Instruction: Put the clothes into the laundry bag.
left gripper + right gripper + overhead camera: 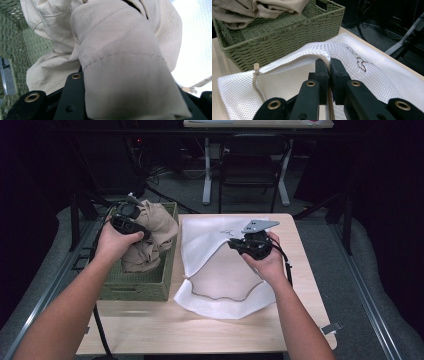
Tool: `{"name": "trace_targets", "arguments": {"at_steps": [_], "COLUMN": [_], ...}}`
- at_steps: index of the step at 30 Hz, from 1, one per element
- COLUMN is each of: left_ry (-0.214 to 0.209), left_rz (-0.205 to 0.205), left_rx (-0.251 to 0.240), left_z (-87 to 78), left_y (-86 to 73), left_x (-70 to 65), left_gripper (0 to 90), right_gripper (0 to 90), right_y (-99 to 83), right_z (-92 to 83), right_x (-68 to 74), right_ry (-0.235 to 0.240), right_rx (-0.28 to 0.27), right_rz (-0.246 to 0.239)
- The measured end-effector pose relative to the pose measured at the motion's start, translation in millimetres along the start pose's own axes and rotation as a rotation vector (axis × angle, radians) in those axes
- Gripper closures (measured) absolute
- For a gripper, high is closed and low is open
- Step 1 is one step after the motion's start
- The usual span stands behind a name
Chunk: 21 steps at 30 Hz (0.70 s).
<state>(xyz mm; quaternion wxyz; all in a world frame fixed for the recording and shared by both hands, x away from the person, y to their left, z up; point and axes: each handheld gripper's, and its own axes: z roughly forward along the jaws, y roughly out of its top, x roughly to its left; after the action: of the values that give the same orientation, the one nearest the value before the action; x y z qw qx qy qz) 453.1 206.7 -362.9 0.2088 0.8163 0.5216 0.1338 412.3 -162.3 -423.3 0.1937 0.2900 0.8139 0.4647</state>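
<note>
A beige garment (pixel 152 232) is held bunched in the left gripper (pixel 131 222), lifted partly above the green woven basket (pixel 135 287) at the left of the desk (pixel 200 330); its lower folds hang down into the basket. In the left gripper view the cloth (pixel 120 70) is draped thickly over and between the black jaws, which are closed on it.

A white mesh laundry bag (pixel 220 302) is laid flat on the desk just beside the basket. Its zippered edge (pixel 292 61) is pinched in the right gripper (pixel 329 66), the jaws being nearly closed on the tape and the upper layer raised, so that the mouth is seen open. The zip pull (pixel 256 67) is seen near the basket wall (pixel 274 47). The right gripper (pixel 240 242) is held above the bag's middle.
</note>
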Motion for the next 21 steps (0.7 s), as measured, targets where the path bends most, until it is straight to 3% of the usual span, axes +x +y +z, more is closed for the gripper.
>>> {"name": "trace_targets", "arguments": {"at_steps": [21], "left_ry": [-0.072], "left_rz": [0.112], "left_rx": [-0.031], "left_z": [-25.1], "left_y": [-19.5], "left_x": [-40.1], "left_gripper": [62.4], "right_gripper": [85.4], "right_y": [0.2], "right_z": [-0.4], "right_x": [0.3], "right_ry": [-0.002], "right_rx": [-0.001], "right_rz": [-0.001]}}
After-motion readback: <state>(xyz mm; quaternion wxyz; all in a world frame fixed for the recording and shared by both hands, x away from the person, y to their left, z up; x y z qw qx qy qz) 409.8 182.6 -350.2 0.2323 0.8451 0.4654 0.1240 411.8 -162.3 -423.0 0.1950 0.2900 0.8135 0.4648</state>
